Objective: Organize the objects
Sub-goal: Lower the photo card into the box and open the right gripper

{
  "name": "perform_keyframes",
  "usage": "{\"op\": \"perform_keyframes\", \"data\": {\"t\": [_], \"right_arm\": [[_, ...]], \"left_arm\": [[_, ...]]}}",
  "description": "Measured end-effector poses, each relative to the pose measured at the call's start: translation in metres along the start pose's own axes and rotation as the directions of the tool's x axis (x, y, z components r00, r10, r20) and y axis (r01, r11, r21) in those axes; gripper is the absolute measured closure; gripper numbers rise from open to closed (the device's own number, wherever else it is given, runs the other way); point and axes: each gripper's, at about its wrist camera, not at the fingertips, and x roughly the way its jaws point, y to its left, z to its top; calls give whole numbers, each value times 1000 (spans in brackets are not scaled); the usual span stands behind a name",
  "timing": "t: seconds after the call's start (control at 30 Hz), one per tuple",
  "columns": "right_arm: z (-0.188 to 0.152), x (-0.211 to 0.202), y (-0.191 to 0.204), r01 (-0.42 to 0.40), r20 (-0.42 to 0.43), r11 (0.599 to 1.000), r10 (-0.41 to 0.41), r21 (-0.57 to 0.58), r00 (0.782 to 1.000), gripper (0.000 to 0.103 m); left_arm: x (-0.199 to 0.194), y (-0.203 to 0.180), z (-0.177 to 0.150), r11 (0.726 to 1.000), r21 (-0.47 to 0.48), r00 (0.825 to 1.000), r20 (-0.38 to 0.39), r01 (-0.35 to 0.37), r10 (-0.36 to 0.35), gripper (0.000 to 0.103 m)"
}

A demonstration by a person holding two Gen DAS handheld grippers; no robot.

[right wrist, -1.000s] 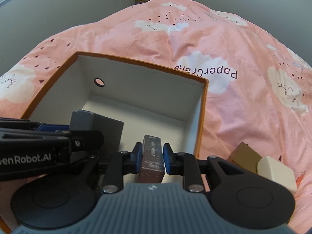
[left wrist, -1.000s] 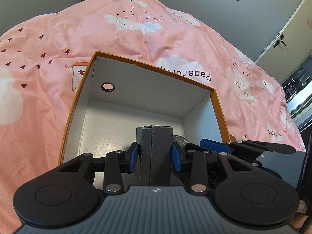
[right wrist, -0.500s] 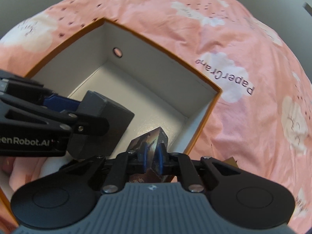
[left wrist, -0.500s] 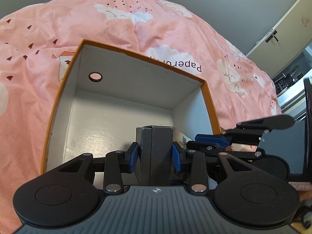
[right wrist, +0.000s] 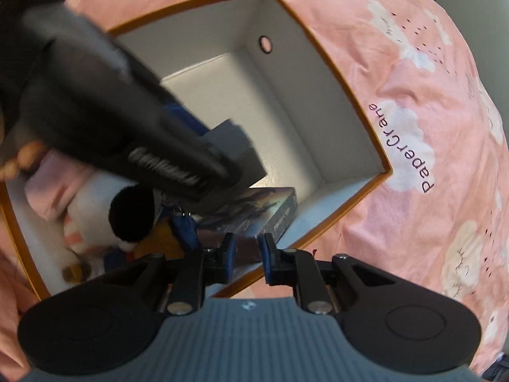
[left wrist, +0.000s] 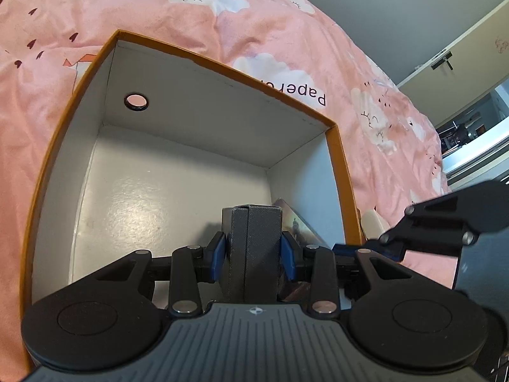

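A dark grey rectangular box with a fine woven texture and a seam down its near face is clamped upright between the blue pads of the left claw, above the floor of an open carton. The carton is seen to have orange outer edges, white inner walls and a small round hole ringed in black in its far wall. A flat box printed with dark artwork lies on the carton floor in the near right corner, just beside the right wall; its edge carries lettering too small to be read. The right claw is held slightly open with nothing gripped between its pads, the printed box lying just beyond its tips; whether the tips touch it cannot be told. In the right wrist view the grey box and the blurred black frame of the left claw are seen over the carton, and a soft toy in white, pink and black is seen lying in the carton's near left part. The carton rests on a bed covered with a pink quilt printed with white clouds, small dark hearts and the word "PaperCrane". A cream object is partly seen on the quilt just outside the carton's right wall. Grey walls and a pale cupboard door with a dark handle are seen beyond the bed.
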Motion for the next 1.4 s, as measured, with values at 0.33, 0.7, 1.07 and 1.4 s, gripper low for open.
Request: {"op": "perform_keyframes", "data": {"t": [0.33, 0.7, 1.07, 1.4], "right_arm": [[7, 27, -1, -22, -41, 998, 25, 59, 999, 100], [24, 4, -23, 35, 88, 999, -36, 11, 995, 73], [45, 56, -27, 239, 92, 946, -224, -221, 970, 92], [39, 65, -35, 33, 14, 970, -31, -242, 999, 95]], "left_arm": [[-9, 13, 3, 998, -64, 1000, 20, -7, 8, 62], [-10, 10, 12, 1000, -29, 999, 34, 2, -1, 62], [-2, 11, 18, 997, 45, 998, 17, -67, 66, 62], [1, 10, 15, 996, 81, 999, -39, -32, 35, 62]]}}
